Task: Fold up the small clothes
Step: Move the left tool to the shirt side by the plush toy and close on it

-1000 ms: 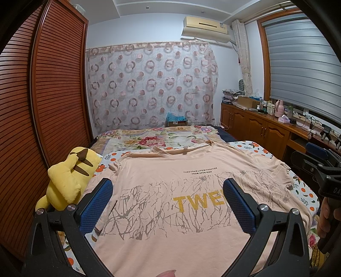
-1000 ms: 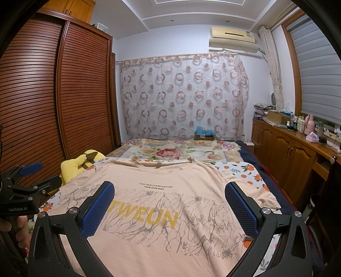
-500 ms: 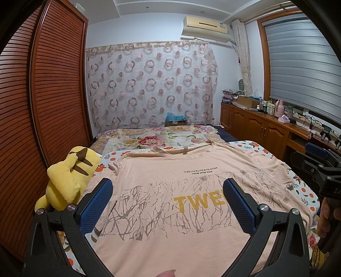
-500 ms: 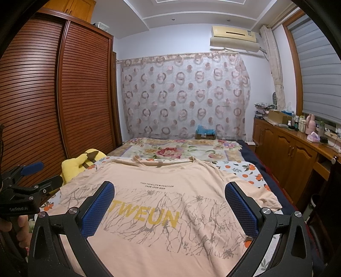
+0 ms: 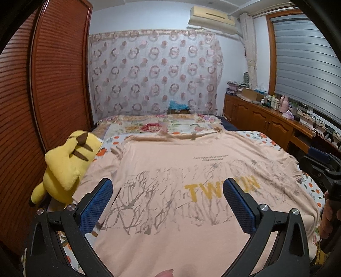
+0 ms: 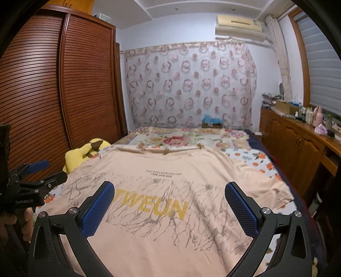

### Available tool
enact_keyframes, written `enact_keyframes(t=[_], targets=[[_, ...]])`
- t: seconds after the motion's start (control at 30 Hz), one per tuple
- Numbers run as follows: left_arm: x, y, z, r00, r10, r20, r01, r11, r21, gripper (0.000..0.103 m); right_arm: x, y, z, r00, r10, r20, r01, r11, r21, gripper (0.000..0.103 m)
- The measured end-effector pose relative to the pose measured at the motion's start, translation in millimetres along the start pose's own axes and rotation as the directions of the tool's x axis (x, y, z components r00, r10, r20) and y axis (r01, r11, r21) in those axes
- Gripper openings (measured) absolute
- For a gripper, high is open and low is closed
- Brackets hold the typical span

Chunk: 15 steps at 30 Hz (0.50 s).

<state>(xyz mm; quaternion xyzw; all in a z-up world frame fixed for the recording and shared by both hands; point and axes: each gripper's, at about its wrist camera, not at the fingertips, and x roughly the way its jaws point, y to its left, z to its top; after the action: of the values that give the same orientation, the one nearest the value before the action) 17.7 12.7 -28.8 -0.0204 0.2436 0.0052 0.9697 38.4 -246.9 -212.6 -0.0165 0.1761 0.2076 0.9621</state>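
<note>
Both views have tilted slightly; nothing else shifted. Peach cotton T-shirt (image 6: 170, 213) lies flat on the floral bed (image 6: 251, 157): light, limp. Left gripper (image 5: 168, 204) and right gripper (image 6: 169, 205) hover, fingers apart; pinch the near hem corners.

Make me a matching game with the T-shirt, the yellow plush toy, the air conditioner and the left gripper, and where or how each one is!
Things:
1. T-shirt
2. yellow plush toy
3. air conditioner
4. left gripper

Places or states:
A. high on the wall, above the curtain
B. open, holding nothing
C. spread flat on the bed, print facing up
D. at the bed's edge, beside the wooden wardrobe

Pairs: 1-C, 2-D, 3-A, 4-B
</note>
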Motion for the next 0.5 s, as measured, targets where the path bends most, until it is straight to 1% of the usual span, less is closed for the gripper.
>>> enact_keyframes(t=[0.23,0.37,0.5], targets=[[18.6,23.0,-6.8,0.999,0.036,-0.035,-0.036,0.999,0.013,0.103,23.9,2.3,4.7,0.998,0.018,-0.055,-0.020,1.000,-0.022,0.103],[31.6,32.1,-3.7,0.998,0.054,-0.041,-0.053,0.998,0.029,0.103,38.1,4.0,12.4,0.996,0.032,-0.082,-0.036,0.998,-0.051,0.103],[45.8,43.1,1.5,0.995,0.076,-0.062,-0.074,0.997,0.035,0.103,51.9,0.3,20.7,0.994,0.045,-0.101,-0.053,0.996,-0.072,0.103]])
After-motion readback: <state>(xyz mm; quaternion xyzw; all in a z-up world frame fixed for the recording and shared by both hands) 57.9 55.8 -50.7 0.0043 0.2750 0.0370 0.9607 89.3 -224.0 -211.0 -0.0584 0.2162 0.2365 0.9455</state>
